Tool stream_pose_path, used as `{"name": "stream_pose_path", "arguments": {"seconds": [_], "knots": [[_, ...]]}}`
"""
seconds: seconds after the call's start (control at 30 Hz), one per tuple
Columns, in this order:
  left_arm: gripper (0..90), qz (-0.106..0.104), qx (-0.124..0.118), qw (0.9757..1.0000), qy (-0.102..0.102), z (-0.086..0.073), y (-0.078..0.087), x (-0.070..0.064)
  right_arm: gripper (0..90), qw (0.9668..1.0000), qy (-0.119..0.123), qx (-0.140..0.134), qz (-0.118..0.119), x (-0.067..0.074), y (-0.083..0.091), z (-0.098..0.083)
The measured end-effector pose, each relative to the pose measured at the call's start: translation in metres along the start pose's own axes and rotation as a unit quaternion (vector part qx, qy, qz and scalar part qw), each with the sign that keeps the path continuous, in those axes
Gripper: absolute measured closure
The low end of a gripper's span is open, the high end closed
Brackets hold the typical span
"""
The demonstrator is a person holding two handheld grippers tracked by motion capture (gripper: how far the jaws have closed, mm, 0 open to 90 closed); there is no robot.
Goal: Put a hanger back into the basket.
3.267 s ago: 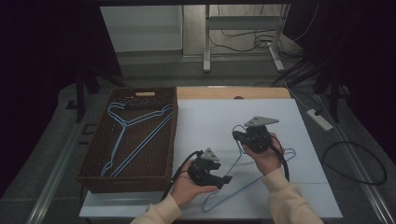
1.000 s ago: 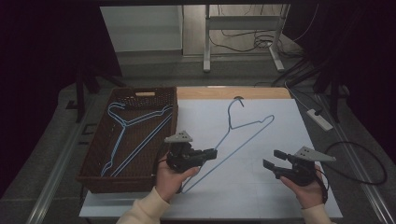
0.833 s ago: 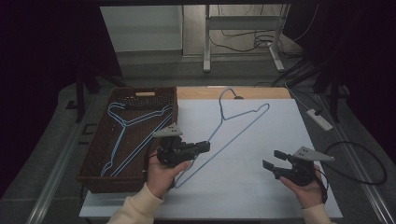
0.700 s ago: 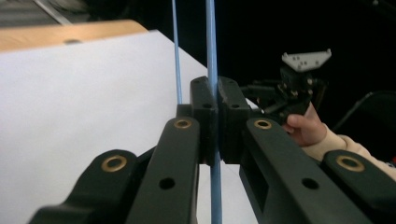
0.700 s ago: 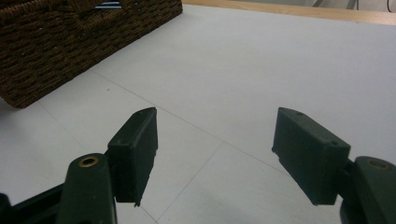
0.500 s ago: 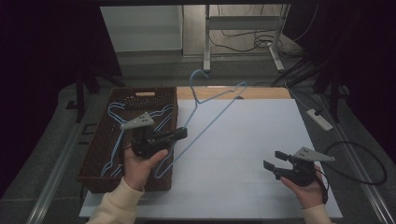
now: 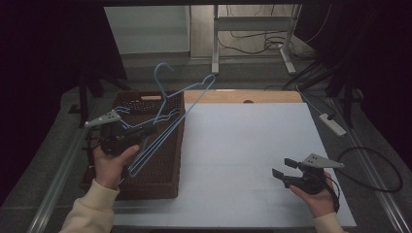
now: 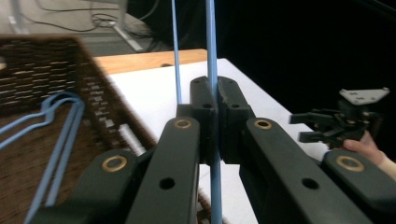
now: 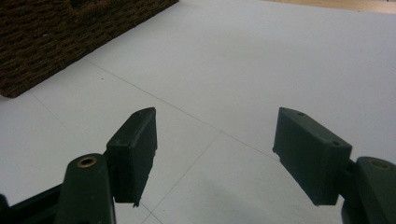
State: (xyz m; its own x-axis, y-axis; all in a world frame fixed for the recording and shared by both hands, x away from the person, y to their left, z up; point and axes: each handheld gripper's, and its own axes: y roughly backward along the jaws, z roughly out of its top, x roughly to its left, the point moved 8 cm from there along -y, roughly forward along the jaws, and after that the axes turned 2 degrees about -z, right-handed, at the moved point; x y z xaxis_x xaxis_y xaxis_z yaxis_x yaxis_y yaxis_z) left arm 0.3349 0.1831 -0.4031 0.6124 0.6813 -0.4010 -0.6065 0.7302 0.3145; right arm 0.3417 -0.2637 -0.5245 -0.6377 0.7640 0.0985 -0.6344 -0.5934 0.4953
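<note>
My left gripper point(image 7: 145, 130) is shut on a thin blue wire hanger point(image 7: 177, 104), held in the air over the dark woven basket point(image 7: 167, 170) at the left of the table. The hanger's hook point(image 7: 163, 73) points away from me, and its wire runs up between the closed pads point(image 8: 212, 98). More blue hangers point(image 8: 56, 140) lie inside the basket point(image 8: 32, 70). My right gripper point(image 7: 281, 167) rests low at the right front of the white mat point(image 7: 243, 145), open, with nothing between its jaws point(image 9: 215, 149).
The white mat point(image 9: 261, 56) covers most of the tabletop, with a strip of bare wood point(image 7: 243, 96) at the far edge. A power strip point(image 7: 333, 124) and cables lie on the floor to the right. A metal stand point(image 7: 252, 29) rises behind the table.
My left gripper has carried the hanger leftward and upward, from above the mat to above the basket. The right hand has stayed in place.
</note>
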Motion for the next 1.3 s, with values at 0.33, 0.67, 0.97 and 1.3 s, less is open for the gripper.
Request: {"name": "stream_pose_path", "arguments": {"seconds": [0.33, 0.67, 0.97, 1.3], "knots": [[86.9, 0.042, 0.013, 0.9990, 0.012, -0.007, 0.018, 0.048, 31.4, 1.0000, 0.003, 0.007, -0.006, -0.001, -0.003, -0.003], [87.0, 0.053, 0.045, 0.9976, -0.001, -0.015, 0.027, 0.072, 31.6, 0.9999, 0.000, 0.007, -0.014, -0.002, -0.003, -0.003], [87.0, 0.058, 0.069, 0.9959, -0.004, -0.026, 0.031, 0.081, 31.7, 0.9998, 0.007, 0.014, -0.016, -0.001, -0.007, -0.003], [87.0, 0.070, 0.075, 0.9947, 0.001, -0.031, 0.035, 0.088, 31.7, 0.9997, 0.008, 0.015, -0.016, 0.001, -0.007, -0.004]]}}
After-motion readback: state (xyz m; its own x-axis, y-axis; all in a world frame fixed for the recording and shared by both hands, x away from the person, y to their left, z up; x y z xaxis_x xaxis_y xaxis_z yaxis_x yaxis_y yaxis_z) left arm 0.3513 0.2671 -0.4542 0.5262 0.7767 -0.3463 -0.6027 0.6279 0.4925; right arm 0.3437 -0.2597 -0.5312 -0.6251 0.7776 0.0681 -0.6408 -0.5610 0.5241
